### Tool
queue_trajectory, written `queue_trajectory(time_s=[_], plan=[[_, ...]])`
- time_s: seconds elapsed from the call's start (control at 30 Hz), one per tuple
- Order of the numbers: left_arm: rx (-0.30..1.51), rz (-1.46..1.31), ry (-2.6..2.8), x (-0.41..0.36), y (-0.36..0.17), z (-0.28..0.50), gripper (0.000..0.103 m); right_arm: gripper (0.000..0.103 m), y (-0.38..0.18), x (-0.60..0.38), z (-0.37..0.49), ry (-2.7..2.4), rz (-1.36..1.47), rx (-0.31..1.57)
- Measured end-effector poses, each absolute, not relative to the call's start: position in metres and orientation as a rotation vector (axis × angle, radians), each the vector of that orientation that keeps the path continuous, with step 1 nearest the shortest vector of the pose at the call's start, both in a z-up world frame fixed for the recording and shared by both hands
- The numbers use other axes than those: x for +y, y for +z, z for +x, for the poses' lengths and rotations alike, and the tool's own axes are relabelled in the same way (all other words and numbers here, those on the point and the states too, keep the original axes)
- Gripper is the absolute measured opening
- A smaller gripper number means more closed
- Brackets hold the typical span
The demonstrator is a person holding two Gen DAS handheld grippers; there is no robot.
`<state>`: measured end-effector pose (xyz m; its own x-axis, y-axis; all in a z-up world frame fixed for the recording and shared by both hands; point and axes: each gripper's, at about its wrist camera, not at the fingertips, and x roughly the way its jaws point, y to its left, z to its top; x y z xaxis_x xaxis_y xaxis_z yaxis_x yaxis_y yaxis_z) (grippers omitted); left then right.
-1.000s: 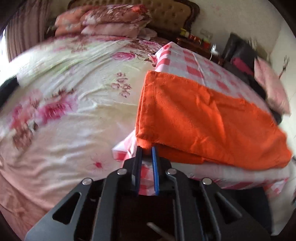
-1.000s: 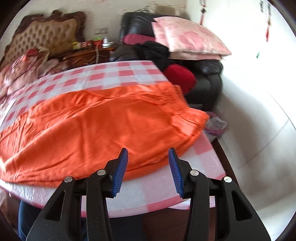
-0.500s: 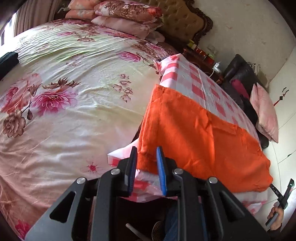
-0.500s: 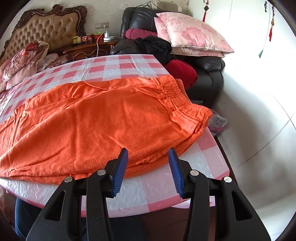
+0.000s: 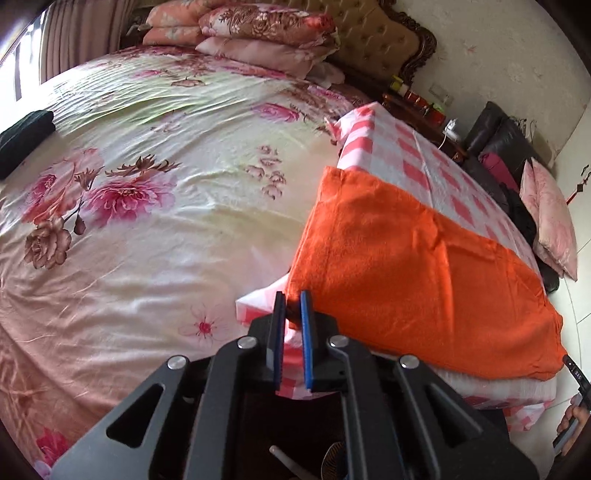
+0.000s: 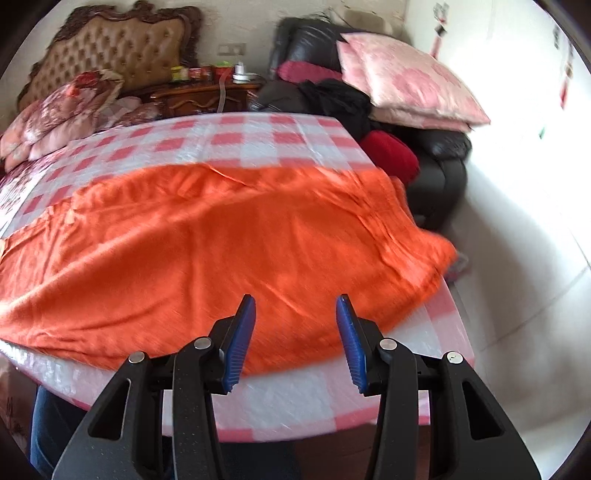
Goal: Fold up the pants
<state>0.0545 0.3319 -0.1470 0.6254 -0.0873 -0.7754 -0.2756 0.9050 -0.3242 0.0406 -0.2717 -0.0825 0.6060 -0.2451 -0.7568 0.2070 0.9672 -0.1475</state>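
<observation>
Your left tool (image 5: 291, 306) is sitting at the near left corner of the surface (image 5: 417, 155), its blue pads drawn close with a bit of orange cloth showing in the narrow gap between them; it is pinching the corner of the pants (image 5: 417, 258). Your right tool (image 6: 295, 314) is hovering released, fingers spread wide, over the near edge of the pants (image 6: 221, 240), just apart from the cloth.

The pants are lying flat along the front half of the surface, already doubled lengthwise, with the gathered waistband end reaching the right edge and drooping slightly over it. Nothing is lying on top of them.

The surface is wearing a pink-and-white checked cover (image 6: 258, 140); its far half is showing bare checks, and a strip of cover is showing along the near edge in front of the cloth.

To the left, a bed with a floral sheet (image 5: 147, 203) is butting right against the surface, stacked pillows (image 5: 258, 33) and a tufted headboard (image 6: 122, 48) at its head. Behind the far edge, a wooden nightstand (image 6: 199, 96) is carrying small bottles. To the right, a black leather chair (image 6: 439, 155) is piled with a pink pillow (image 6: 406, 81), dark clothes and a red cushion (image 6: 391, 151), close to the waistband corner. Beyond it, pale floor and wall are leaving open room on the right.
</observation>
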Motion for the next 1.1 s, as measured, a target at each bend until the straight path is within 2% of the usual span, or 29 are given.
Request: queue_trajectory(time_s=[0.03,0.17,0.2,0.23,0.3,0.4,0.47,0.6,0.63,0.73,0.8,0.87,0.93,0.97,1.07,1.1], plan=[[0.902,-0.439,0.117,0.332,-0.145,0.055,0.016,0.044,-0.079,-0.266,0.045,-0.247,-0.062,0.880],[0.838,-0.324,0.176,0.320,-0.120,0.058,0.017,0.044,-0.068,-0.232,0.078,-0.155,-0.120,0.876],[0.809,-0.317,0.143,0.313,-0.113,0.063,0.024,0.044,-0.068,-0.215,0.094,-0.116,-0.150,0.880],[0.792,-0.307,0.119,0.307,-0.109,0.070,0.039,0.044,-0.069,-0.204,0.104,-0.089,-0.171,0.884],[0.753,-0.248,0.066,0.285,-0.103,0.094,0.054,0.043,-0.075,-0.176,0.129,0.003,-0.207,0.892],[0.779,-0.165,0.004,0.257,-0.106,0.140,0.054,0.043,-0.088,-0.137,0.169,0.101,-0.220,0.919],[0.805,-0.171,-0.054,0.247,-0.112,0.172,0.054,0.043,-0.087,-0.130,0.181,0.099,-0.202,0.873],[0.939,-0.155,0.040,0.264,-0.144,0.221,0.054,0.044,-0.072,-0.165,0.174,-0.032,-0.054,0.788],[0.957,-0.149,0.081,0.272,-0.149,0.226,0.058,0.043,-0.073,-0.175,0.169,-0.024,-0.023,0.802],[0.907,-0.136,0.200,0.295,-0.135,0.213,0.055,0.044,-0.084,-0.204,0.137,-0.043,-0.055,0.846],[0.823,-0.130,0.145,0.280,-0.112,0.195,0.055,0.044,-0.097,-0.223,0.114,-0.051,-0.056,0.893],[0.782,-0.121,0.024,0.240,-0.097,0.179,0.056,0.045,-0.113,-0.240,0.096,-0.088,-0.088,0.960],[0.741,-0.060,-0.173,0.166,-0.088,0.160,0.057,0.048,-0.128,-0.247,0.086,-0.115,-0.120,1.020],[0.731,-0.029,-0.264,0.131,-0.086,0.152,0.057,0.053,-0.127,-0.251,0.077,-0.127,-0.111,1.017],[0.747,0.004,-0.478,0.027,-0.091,0.146,0.057,0.054,-0.125,-0.253,0.067,-0.147,-0.101,1.039],[0.768,0.028,-0.525,-0.010,-0.094,0.150,0.050,0.054,-0.125,-0.252,0.064,-0.154,-0.091,1.040]])
